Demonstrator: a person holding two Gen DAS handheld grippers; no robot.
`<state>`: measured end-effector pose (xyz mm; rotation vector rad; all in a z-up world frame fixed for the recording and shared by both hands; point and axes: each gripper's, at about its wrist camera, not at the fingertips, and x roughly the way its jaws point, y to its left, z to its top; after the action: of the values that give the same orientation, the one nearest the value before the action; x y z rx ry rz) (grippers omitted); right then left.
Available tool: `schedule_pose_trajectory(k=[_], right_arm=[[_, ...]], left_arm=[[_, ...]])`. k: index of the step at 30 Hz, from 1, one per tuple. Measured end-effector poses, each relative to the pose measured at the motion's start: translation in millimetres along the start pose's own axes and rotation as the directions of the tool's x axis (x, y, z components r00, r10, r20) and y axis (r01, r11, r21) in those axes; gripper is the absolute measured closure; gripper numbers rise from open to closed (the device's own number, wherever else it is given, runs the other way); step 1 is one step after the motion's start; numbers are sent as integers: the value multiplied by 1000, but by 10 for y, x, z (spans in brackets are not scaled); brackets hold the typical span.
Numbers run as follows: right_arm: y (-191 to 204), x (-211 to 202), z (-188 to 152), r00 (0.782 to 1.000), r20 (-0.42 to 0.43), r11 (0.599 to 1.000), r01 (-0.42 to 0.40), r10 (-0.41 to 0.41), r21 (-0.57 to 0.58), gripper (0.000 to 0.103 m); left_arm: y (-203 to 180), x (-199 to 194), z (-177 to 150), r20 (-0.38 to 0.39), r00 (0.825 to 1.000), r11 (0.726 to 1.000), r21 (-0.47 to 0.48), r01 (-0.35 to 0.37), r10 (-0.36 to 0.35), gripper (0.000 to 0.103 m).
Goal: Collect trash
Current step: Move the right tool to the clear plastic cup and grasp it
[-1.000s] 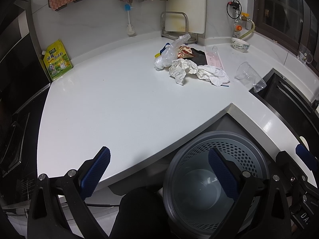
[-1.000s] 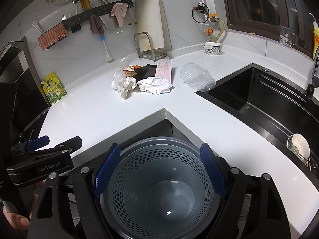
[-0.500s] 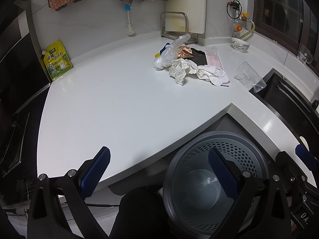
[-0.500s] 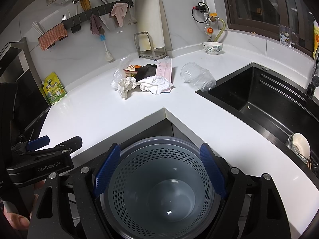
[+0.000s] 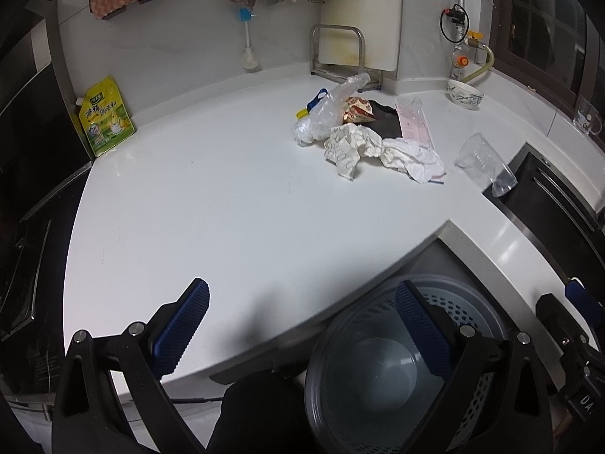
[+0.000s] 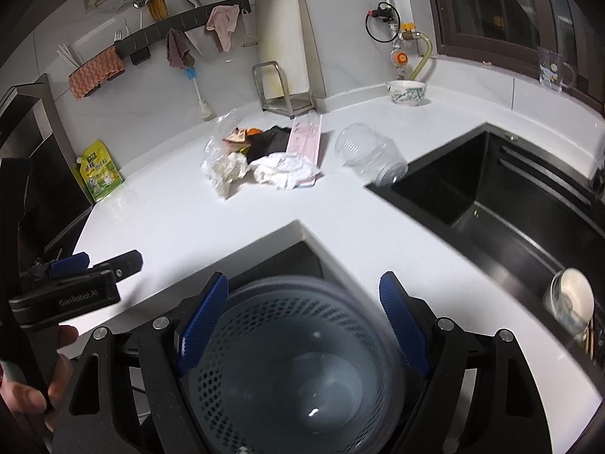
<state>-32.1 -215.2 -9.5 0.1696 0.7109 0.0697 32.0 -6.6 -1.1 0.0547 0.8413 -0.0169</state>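
A pile of trash lies at the back of the white counter: crumpled paper (image 5: pixel 349 147) (image 6: pixel 227 168), a white wad (image 5: pixel 412 157) (image 6: pixel 285 168), a clear plastic bag (image 5: pixel 325 115), a black wrapper (image 6: pixel 270 140) and a pink packet (image 6: pixel 306 138). A clear plastic cup (image 5: pixel 486 166) (image 6: pixel 372 155) lies on its side by the sink. A grey perforated trash bin (image 5: pixel 401 363) (image 6: pixel 287 363) stands below the counter corner. My left gripper (image 5: pixel 302 329) is open and empty over the counter's front edge. My right gripper (image 6: pixel 304 317) is open and empty above the bin.
A black sink (image 6: pixel 510 212) is on the right with a cup (image 6: pixel 569 300) inside. A bowl (image 6: pixel 406 92), a cutting board rack (image 6: pixel 281 87), a yellow pouch (image 5: pixel 106 117) and a glass mug (image 6: pixel 554 68) stand along the back. A stove edge (image 5: pixel 22 265) is at the left.
Both grippers have moved slightly forward and up; the bin looks a little lower in both views. Nothing was picked up.
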Motion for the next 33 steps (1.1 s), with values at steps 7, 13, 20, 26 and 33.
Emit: schedule_pose_trajectory(k=[7, 13, 20, 26, 33], right_arm=[[-343, 235, 397, 999, -1, 999, 38, -38, -22, 24], [-573, 616, 822, 998, -35, 995, 41, -44, -95, 19], [-836, 1118, 1217, 991, -134, 995, -27, 14, -97, 19], [-869, 1498, 1376, 977, -212, 989, -58, 28, -134, 19], [-865, 1827, 1466, 953, -298, 983, -106, 57, -152, 19]], left_arm=[[-30, 240, 302, 4, 1000, 1000, -26, 4, -4, 6], [-174, 488, 521, 1, 1000, 1000, -14, -3, 3, 6], [-326, 731, 698, -22, 1000, 1000, -2, 11, -11, 6], [-345, 875, 776, -41, 999, 1000, 1, -2, 2, 6], [-307, 1041, 822, -54, 999, 1000, -17, -6, 5, 6]])
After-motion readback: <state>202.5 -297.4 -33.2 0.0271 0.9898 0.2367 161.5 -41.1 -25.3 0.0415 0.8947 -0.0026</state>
